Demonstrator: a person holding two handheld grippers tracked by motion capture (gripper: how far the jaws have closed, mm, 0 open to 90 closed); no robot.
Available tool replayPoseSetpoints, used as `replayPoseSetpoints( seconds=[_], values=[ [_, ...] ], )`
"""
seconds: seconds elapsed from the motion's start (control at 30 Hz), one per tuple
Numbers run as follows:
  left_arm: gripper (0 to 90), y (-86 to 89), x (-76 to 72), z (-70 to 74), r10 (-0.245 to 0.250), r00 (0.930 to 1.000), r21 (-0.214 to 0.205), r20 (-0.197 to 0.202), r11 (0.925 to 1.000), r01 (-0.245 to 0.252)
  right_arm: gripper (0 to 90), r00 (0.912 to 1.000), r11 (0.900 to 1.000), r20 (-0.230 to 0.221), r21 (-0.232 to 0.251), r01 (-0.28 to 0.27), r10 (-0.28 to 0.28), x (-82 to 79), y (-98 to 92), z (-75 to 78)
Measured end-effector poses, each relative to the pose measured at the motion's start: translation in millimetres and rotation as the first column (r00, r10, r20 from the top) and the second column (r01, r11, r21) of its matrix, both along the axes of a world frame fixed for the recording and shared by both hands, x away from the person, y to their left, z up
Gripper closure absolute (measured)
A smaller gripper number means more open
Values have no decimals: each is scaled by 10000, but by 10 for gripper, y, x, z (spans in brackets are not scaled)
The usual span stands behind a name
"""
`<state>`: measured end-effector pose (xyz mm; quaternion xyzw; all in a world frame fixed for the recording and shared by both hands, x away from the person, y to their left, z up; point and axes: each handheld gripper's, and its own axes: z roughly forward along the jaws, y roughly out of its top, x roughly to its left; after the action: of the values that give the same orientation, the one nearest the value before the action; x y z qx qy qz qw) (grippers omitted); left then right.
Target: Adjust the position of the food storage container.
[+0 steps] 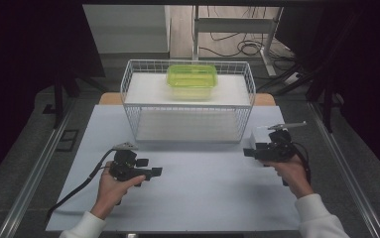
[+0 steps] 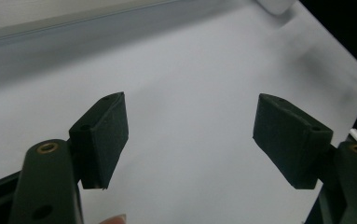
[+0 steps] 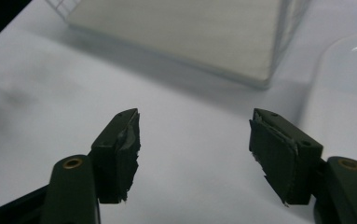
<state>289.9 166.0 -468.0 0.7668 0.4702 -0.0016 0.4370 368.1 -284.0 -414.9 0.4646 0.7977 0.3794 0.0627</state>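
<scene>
While held above the white table [image 1: 202,188], left gripper [image 1: 154,172] and right gripper [image 1: 247,152] both spread, nothing between pads, wire basket [image 1: 187,106] beyond.

**Three views, one table**

My high view looks forward and down over the white table [image 1: 197,188] and wire basket [image 1: 187,101]. Each gripper view rides low and close, looking along its own jaws. The right gripper view shares the basket's corner [image 3: 260,70] — the left gripper view, the tabletop [image 2: 190,84].
</scene>
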Motion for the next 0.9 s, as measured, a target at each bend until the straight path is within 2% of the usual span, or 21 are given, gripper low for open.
replayPoseSetpoints(
  seconds=[0.1, 0.2, 0.27, 0.37, 0.47, 0.67, 0.77, 0.83, 0.9],
  values=[
    [258, -8, 21, -16, -12, 10000, 7, -68, 10000, 12, 392, 9998, 9998, 26, 3, 220, -220, 106, -102, 94],
    [258, -15, 30, -27, -52, 9999, -29, -109, 10000, 52, 452, 9988, 9989, -96, 0, 473, -473, 223, -182, 111],
    [258, -21, 29, -32, -59, 9999, -32, -140, 10000, 58, 523, 9973, 9974, -210, -220, 693, -697, 330, -244, 109],
    [257, -23, 22, -44, -88, 9999, 195, -105, 9998, 90, 614, 9921, 9925, -401, -352, 1171, -1185, 536, -355, 110],
    [254, -35, 3, -61, -156, 9998, 306, -159, 9994, 161, 659, 9880, 9882, -485, -521, 1442, -1468, 717, -419, 103],
    [250, -55, -15, -81, -188, 9996, 405, -206, 9990, 197, 764, 9816, 9796, -598, -989, 1751, -1815, 1022, -449, 62],
    [251, -54, -6, -89, -170, 9995, 401, -250, 9990, 180, 845, 9772, 9736, -699, -1250, 1909, -2005, 1163, -455, 16],
    [251, -53, 7, -100, -202, 9993, 434, -308, 9988, 216, 875, 9751, 9677, -666, -1546, 1991, -2113, 1238, -452, -20],
    [251, -51, 20, -108, -180, 9993, 459, -326, 9988, 194, 886, 9740, 9660, -714, -1619, 2014, -2150, 1300, -446, -48]
  ],
)
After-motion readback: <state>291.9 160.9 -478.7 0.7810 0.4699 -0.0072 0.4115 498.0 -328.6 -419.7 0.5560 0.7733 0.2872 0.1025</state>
